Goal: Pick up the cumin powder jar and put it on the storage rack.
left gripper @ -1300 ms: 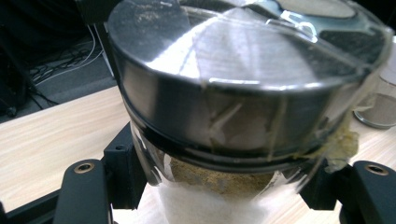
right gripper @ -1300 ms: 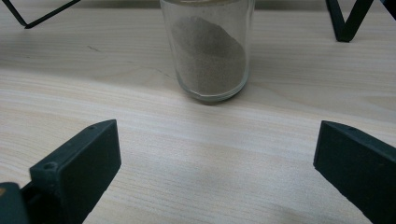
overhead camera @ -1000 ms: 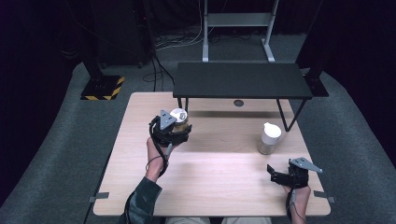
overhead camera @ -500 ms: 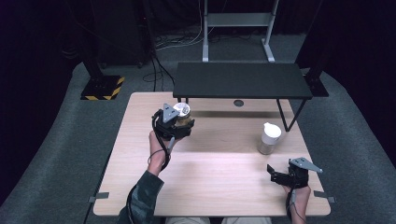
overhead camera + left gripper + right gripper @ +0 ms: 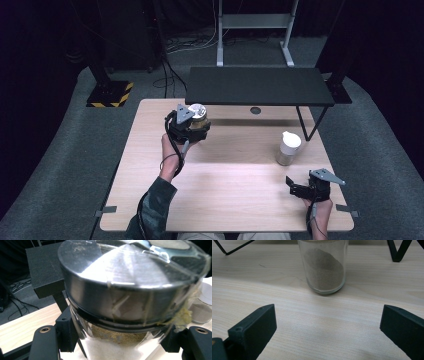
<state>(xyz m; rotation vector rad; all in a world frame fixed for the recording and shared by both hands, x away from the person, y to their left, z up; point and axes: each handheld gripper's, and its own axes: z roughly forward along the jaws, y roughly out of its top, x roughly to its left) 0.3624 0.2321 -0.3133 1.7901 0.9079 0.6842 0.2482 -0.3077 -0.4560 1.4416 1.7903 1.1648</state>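
Left tongs (image 5: 196,131) grip a steel-lidded jar (image 5: 198,118) above the far-left tabletop (image 5: 230,195); right tongs (image 5: 298,190) gape wide with nothing between them.

From the left gripper view I see the jar (image 5: 130,302) so close that its base and right edge are cut off — the black jaws press its glass sides just under the lid, brownish powder barely visible below the rim, and I cannot make out the smeared yellow crumbs on its right. My right tongs rest low near the tabletop's near-right corner, facing a white-capped glass jar (image 5: 322,267) of grey-brown powder whose top is cropped — it stands near the black shelf (image 5: 257,86).
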